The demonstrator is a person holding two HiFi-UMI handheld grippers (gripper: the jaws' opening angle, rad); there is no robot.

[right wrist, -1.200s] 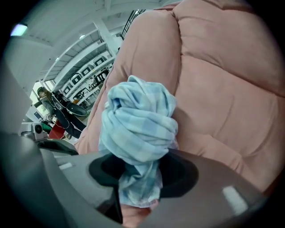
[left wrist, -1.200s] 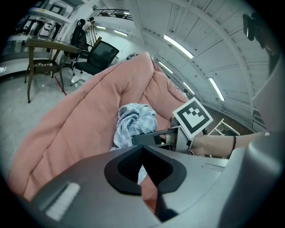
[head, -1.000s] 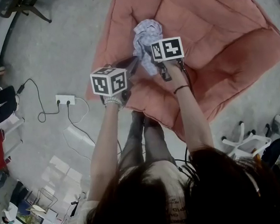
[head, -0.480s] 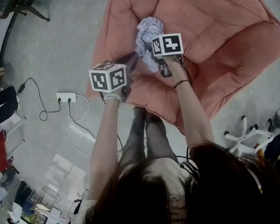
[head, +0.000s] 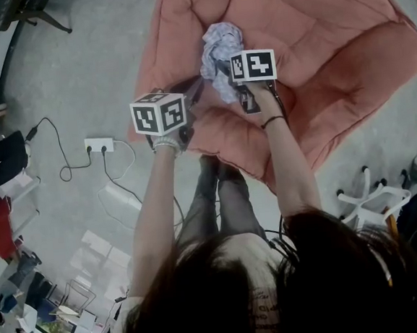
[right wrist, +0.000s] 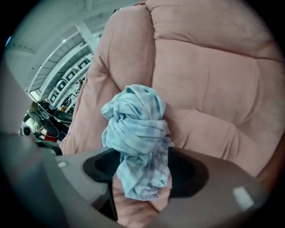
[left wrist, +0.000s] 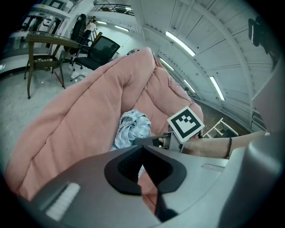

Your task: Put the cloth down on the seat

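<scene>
left gripper (left wrist: 143,153) hangs at the seat's near edge, fingers pressed together on nothing; the crumpled pale blue checked cloth (right wrist: 138,129) lies ahead of them and to their right, on the pink padded seat (right wrist: 213,89); right gripper (right wrist: 144,178) is the nearer one, its fingers have just been spreading and stand wide, the cloth's tail between them with a gap on each side; the cloth's long axis runs straight ahead from those fingertips, so a straight pull back looks the clean exit
</scene>
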